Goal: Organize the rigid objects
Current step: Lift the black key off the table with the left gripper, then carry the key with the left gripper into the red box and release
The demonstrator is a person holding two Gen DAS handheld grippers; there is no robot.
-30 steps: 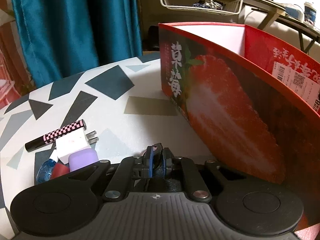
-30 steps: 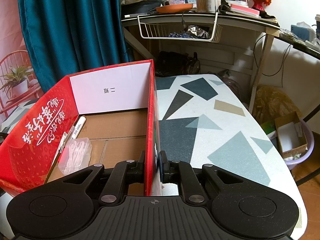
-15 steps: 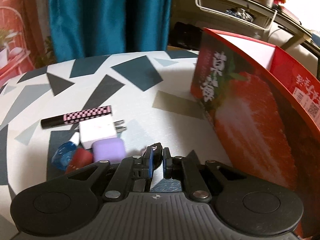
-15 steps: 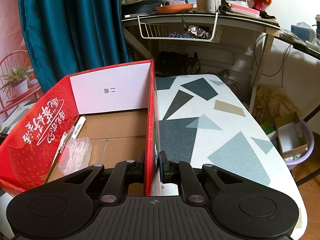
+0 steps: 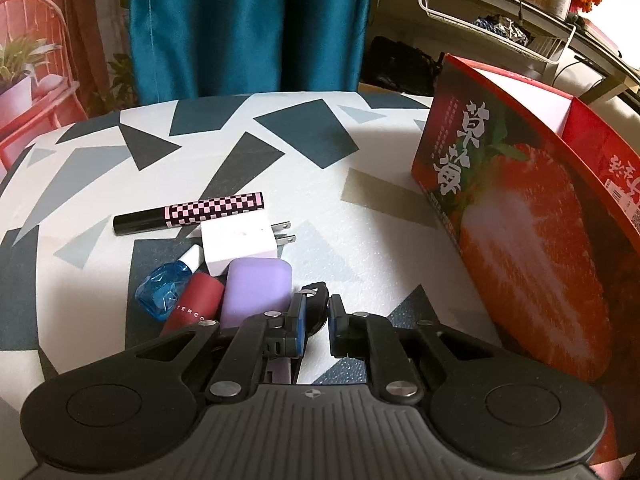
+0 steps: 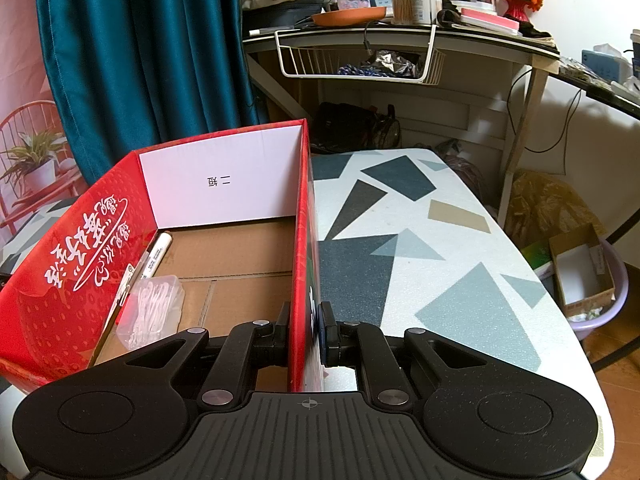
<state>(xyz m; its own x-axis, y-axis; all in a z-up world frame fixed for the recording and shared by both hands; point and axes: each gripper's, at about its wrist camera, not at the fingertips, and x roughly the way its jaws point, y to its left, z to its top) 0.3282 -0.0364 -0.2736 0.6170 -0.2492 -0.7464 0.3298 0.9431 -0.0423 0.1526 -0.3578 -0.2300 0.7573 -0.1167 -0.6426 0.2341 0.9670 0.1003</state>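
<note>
A red strawberry box (image 5: 520, 216) stands on the patterned table (image 5: 280, 184). My right gripper (image 6: 305, 330) is shut on the box's right wall (image 6: 302, 240). Inside lie a white marker (image 6: 158, 254) and a clear plastic case (image 6: 154, 312). In the left wrist view a checkered tube (image 5: 192, 214), white charger plug (image 5: 240, 240), purple case (image 5: 256, 292), red tube (image 5: 194, 306) and blue bottle (image 5: 162, 296) lie in a cluster. My left gripper (image 5: 316, 320) is slightly open, just right of the purple case, with a small black object (image 5: 316, 304) between its fingers.
A teal curtain (image 5: 248, 28) hangs behind the table. A desk with a white wire basket (image 6: 360, 60) stands at the back. A purple tub with a cardboard box (image 6: 584, 276) sits on the floor off the table's right edge.
My left gripper has swung left from the box toward the cluster of small objects, and its jaws have parted a little. My right gripper has stayed clamped on the box wall.
</note>
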